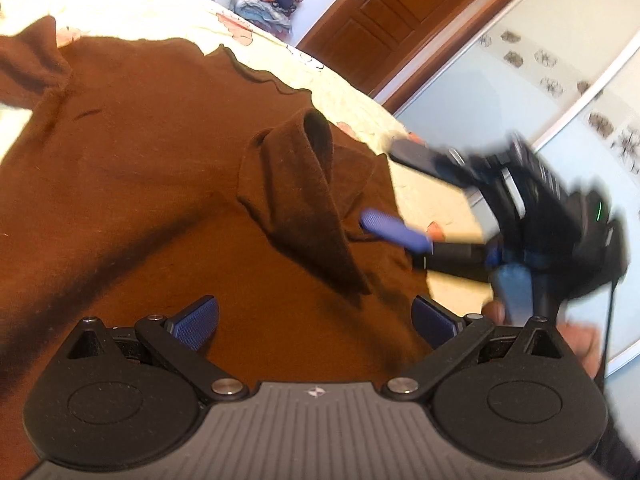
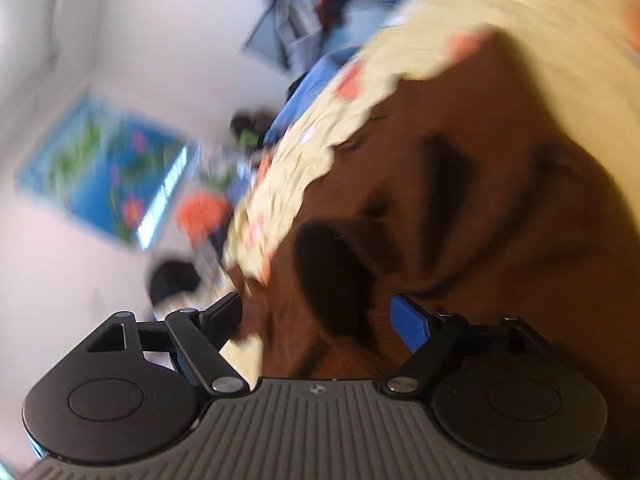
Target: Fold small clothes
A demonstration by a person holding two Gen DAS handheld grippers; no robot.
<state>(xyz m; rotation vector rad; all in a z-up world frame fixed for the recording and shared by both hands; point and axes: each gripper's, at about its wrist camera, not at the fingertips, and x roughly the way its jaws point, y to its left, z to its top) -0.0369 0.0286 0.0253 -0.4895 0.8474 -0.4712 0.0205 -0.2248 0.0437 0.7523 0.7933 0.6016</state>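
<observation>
A: We're over the bed (image 1: 352, 92) with its cream quilted, flower-printed cover, and the brown knitted sweater (image 1: 140, 168) is spread across it, right ahead of the left gripper (image 1: 316, 320).

B: Those fingers are released, spread wide, nothing between them. The sweater's body lies just beyond the tips and runs under them.

A: And the right gripper (image 1: 394, 196)? It's blurred in the left view.

B: Blurred, but the two fingers stand apart, one blue pad (image 1: 396, 232) resting near the turned-over sleeve cuff (image 1: 316, 128). From its own camera the right gripper (image 2: 320, 316) is plainly released too, the dark mouth of that cuff sitting just beyond and between the fingertips, not pinched.

A: So how far along are we?

B: Early, I'd say. One sleeve lies folded in across the chest; that looks done. The other sleeve at the far left is spread outward, and the body hasn't been doubled over.

A: So the second sleeve and the final fold are left.

B: That's my read. Neither hand grips cloth right now.
</observation>
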